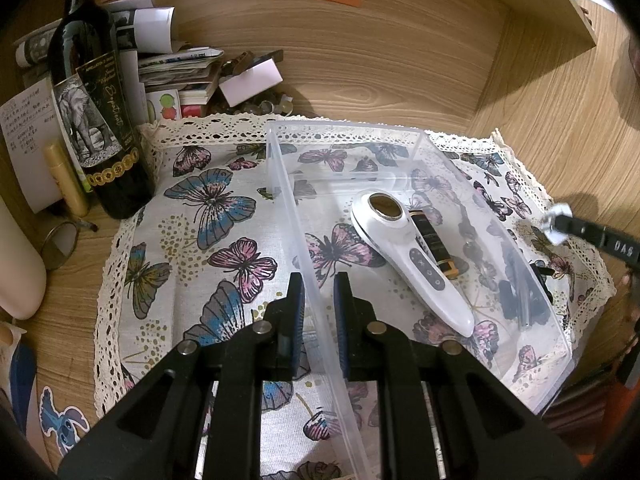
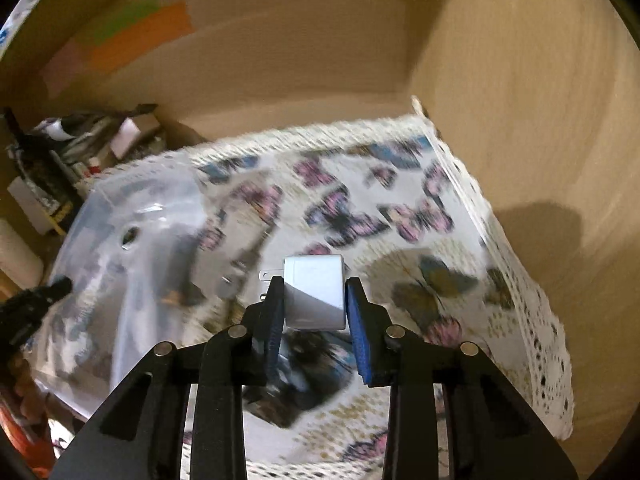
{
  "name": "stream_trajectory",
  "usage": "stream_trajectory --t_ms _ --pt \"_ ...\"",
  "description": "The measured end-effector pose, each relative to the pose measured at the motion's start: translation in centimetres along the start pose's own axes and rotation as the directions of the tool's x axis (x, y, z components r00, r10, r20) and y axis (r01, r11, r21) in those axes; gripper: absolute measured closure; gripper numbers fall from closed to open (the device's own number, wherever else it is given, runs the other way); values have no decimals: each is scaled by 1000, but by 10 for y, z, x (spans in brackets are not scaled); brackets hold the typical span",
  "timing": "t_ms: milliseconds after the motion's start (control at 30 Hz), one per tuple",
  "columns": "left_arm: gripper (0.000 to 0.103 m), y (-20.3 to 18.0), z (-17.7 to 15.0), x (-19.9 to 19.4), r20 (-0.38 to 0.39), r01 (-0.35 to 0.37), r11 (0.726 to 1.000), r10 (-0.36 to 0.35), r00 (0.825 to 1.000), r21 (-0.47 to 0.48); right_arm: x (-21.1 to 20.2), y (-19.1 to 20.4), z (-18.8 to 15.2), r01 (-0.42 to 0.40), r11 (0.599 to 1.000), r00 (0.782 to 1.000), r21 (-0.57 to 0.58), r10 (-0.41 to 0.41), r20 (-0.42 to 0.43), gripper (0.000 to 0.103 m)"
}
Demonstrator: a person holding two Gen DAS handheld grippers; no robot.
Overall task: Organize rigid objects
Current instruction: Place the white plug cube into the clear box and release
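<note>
White plastic wall-plug charger block [image 2: 316, 292], w/ two metal prongs at its 9 o'clock side, is held between the blue pads of the right hand-held gripper [image 2: 315, 300], lifted clear above the butterfly-print cloth w/ lace edging [image 2: 440, 264]. That view is motion-blurred; the jaws stand narrow, pressed on the block's two flat faces. In the left wrist view the same block [image 1: 556, 222] is seen small at about 3 o'clock, at the tip of the right hand-held gripper, just outside the far wall of the clear rectangular plastic bin [image 1: 496, 208].

Left hand-held gripper [image 1: 319, 300] is clamped shut on the near long wall of the bin, one pad each side of the thin rim, so the bin is steadied on the cloth over the wood-grain table [image 1: 360, 60]. Already inside the bin: a white handheld wand-shaped device w/ round metal head and buttons [image 1: 404, 252], a slim black-and-gold item [image 1: 434, 240] just beside it, and dark pieces toward 4 o'clock, too dim to identify. A dark wine bottle w/ elephant label [image 1: 96, 120] stands at 10 o'clock, off the cloth, by stacked papers.

Step in hand, as judged: carry phase, block picked and headed for the bin. Next move calls for the block to be brought over the bin's rim, lowered into free floor space near 1 o'clock inside, clear of the wand, then released; the bin should be kept pinned meanwhile.
</note>
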State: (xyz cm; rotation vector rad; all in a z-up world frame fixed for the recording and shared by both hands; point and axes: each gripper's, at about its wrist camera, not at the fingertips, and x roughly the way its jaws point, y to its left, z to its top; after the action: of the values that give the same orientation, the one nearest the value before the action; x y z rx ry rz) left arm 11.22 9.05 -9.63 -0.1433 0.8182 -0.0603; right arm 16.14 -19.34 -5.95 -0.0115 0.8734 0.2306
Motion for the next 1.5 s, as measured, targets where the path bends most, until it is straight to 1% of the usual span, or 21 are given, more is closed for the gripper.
stream_trajectory --t_ms 100,233,333,433,633,900,1300,1433,1500 --pt "89 0 0 0 0 0 1000 0 1000 -1 -2 15 9 -25 999 999 -39 26 30 76" --pt "89 0 0 0 0 -1 1000 1 1000 -1 -7 38 22 -75 993 995 -92 81 64 75" --pt "89 0 0 0 0 -1 1000 1 1000 0 -9 54 28 -112 985 990 -129 122 75 75" --pt "89 0 0 0 0 0 1000 0 1000 -1 -7 75 30 -151 973 984 -175 165 69 76" --pt "89 0 0 0 0 0 1000 0 1000 0 3 111 26 -204 943 976 -265 217 22 75" --pt "89 -1 0 0 1 -1 1000 1 1000 0 19 138 16 -256 910 966 -327 251 -56 75" --pt "89 -1 -1 0 1 -1 1000 1 1000 0 49 162 0 -312 872 945 -378 243 -219 75" --pt "89 -1 -1 0 1 -2 1000 2 1000 0 49 165 -2 -329 866 938 -377 252 -238 75" --pt "89 -1 -1 0 1 -2 1000 2 1000 0 46 164 0 -318 867 943 -383 248 -220 75"
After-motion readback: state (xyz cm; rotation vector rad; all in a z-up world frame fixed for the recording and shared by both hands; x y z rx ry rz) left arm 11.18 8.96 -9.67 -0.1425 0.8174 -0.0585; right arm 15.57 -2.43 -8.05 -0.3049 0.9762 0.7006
